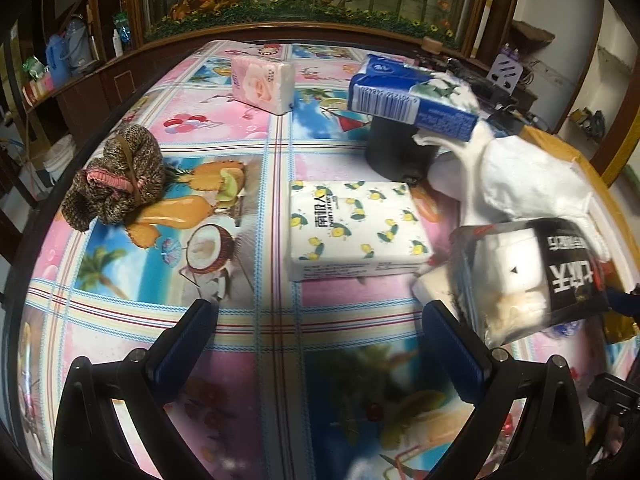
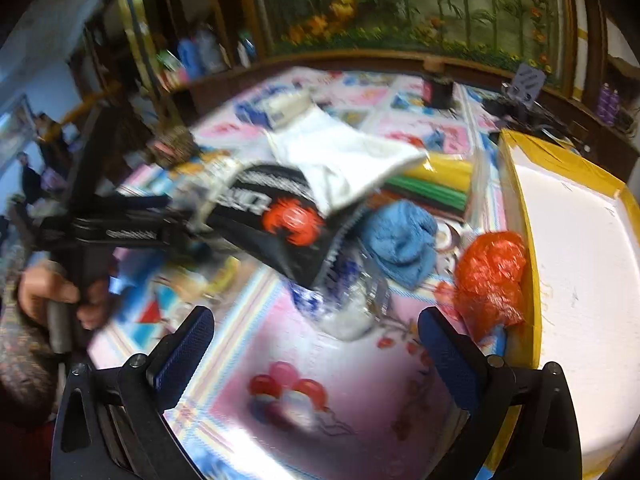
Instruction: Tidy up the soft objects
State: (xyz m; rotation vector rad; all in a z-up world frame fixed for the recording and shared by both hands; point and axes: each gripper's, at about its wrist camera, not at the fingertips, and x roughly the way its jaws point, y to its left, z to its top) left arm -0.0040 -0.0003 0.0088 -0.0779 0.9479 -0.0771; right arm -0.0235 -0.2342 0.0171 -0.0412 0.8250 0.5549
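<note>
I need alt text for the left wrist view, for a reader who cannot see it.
An open left hand-held gripper hovers over a colourful tablecloth, facing a lemon-print tissue pack. Behind lie a pink tissue pack, a knitted bundle and a blue tissue pack.

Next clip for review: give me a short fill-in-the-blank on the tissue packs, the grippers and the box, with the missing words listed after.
1. The blue tissue pack rests on top of a ____ cylinder.
2. The white tissue pack is printed with small ____ fruits.
3. Both the left gripper and the right gripper have their jaws ____.
4. The orange plastic bag lies against the ____-edged box.

Missing words: black; yellow; open; yellow
</note>
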